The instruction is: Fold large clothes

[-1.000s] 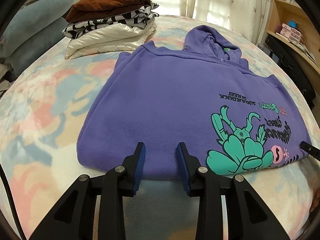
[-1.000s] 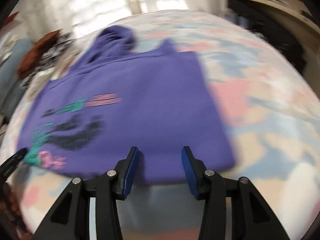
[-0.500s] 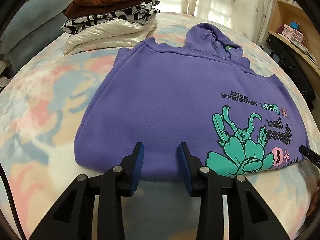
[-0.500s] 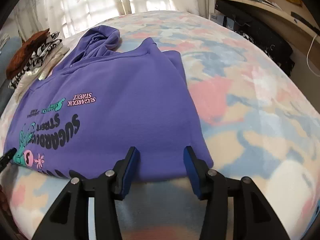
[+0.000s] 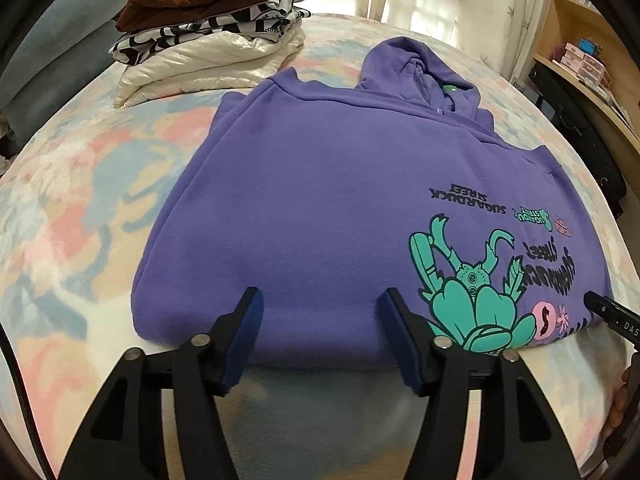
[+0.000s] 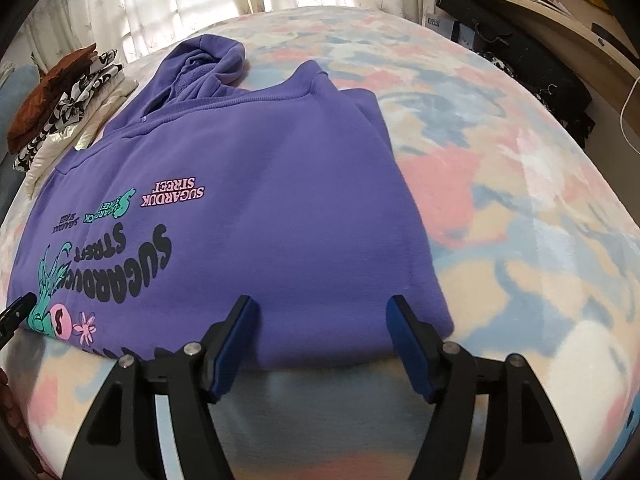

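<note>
A purple hoodie [image 5: 320, 184] with a teal and black print lies folded on the bed, hood at the far end; it also shows in the right wrist view [image 6: 256, 200]. My left gripper [image 5: 322, 312] is open and empty at the hoodie's near folded edge, left part. My right gripper [image 6: 322, 320] is open and empty at the same near edge, right part. The tip of the right gripper [image 5: 612, 316] shows at the left wrist view's right side, and the left gripper's tip [image 6: 16, 312] at the right wrist view's left edge.
A stack of folded clothes [image 5: 208, 36] sits at the bed's far left, also in the right wrist view [image 6: 64, 100]. The bed has a pastel blanket [image 6: 500, 184]. A wooden shelf [image 6: 540, 4] and dark bags [image 6: 532, 60] stand to the right. Curtains hang behind.
Both grippers have opened wider at the hoodie's near edge. The right wrist view has steadied after swinging and now faces the hoodie squarely.
</note>
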`<state>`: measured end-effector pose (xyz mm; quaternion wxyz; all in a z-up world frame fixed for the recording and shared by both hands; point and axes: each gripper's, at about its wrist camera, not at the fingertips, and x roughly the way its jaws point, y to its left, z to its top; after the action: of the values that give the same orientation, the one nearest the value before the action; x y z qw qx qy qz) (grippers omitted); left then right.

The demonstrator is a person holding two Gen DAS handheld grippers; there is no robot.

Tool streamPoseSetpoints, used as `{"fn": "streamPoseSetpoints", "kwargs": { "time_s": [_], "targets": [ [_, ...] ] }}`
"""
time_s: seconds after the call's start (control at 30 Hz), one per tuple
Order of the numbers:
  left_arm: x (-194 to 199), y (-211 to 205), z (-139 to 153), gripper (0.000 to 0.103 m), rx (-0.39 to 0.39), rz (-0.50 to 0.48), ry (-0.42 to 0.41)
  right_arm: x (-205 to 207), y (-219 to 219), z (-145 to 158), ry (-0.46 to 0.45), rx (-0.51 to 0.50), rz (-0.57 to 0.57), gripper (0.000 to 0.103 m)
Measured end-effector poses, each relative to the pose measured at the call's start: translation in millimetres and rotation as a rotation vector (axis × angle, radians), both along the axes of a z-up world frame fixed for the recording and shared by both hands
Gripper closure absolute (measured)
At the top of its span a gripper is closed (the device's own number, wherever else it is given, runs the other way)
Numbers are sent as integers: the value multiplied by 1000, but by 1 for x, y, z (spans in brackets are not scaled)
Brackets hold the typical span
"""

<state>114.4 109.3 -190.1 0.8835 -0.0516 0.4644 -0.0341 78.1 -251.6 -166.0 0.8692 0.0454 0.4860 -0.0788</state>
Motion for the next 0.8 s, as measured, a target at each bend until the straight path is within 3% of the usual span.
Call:
{"fn": "streamPoseSetpoints", "kwargs": {
  "time_s": [0.2, 0.37, 0.8],
  "targets": [
    [11, -2, 12, 33, -11, -1, 25, 9, -1, 9, 23, 105, 24, 35],
    [25, -7, 23, 32, 46, -14, 5, 25, 5, 18, 18, 151, 51, 35],
    [108, -16, 51, 32, 176, -116, -37, 96, 42, 39, -41, 39, 186, 35]
  ]
}}
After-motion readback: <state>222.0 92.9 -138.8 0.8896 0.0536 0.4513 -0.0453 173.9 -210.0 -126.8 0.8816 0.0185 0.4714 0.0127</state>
